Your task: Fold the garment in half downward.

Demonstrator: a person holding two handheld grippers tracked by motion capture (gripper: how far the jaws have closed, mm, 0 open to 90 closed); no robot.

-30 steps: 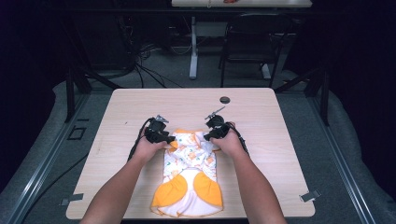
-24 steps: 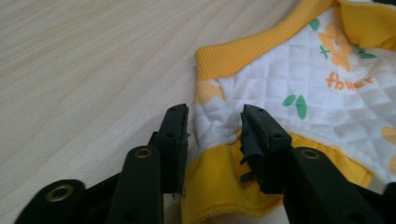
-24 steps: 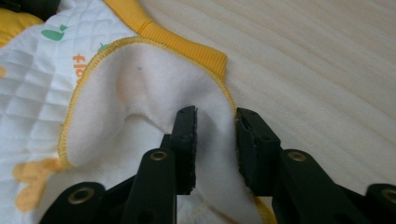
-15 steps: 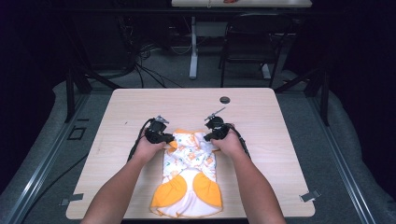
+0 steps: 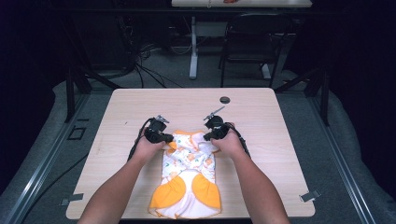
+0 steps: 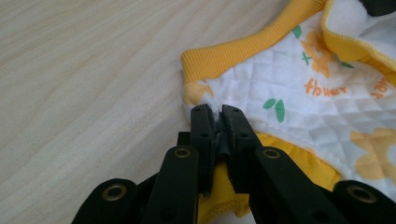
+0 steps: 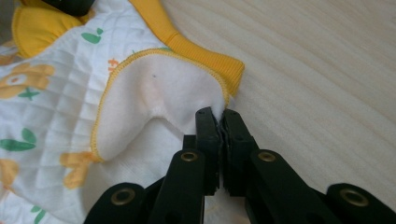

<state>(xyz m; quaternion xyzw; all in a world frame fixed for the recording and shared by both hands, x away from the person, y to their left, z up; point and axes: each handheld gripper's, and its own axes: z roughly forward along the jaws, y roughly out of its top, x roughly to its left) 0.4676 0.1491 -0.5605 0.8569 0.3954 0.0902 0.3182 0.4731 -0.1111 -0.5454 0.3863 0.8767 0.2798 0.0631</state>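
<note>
A white quilted baby garment (image 5: 189,168) with orange flowers and yellow trim lies flat on the wooden table (image 5: 140,107), its orange leg parts toward the near edge. My left gripper (image 5: 167,138) is at its far left corner. In the left gripper view the jaws (image 6: 215,112) pinch the white fabric (image 6: 299,88) just below the yellow ribbed band. My right gripper (image 5: 208,137) is at the far right corner, and its jaws (image 7: 216,114) clamp a turned-over flap of the lining (image 7: 154,93). Both pairs of jaws have just been closing, with cloth between them.
A small round black disc (image 5: 225,99) sits near the table's far edge. Bare wood lies on both sides of the garment. Behind the table are a dark chair (image 5: 252,42), a white table leg (image 5: 193,51) and cables on the floor (image 5: 144,56).
Both hands keep their places at the garment's far corners. The garment lies as before, and the high view shows no clear shift.
</note>
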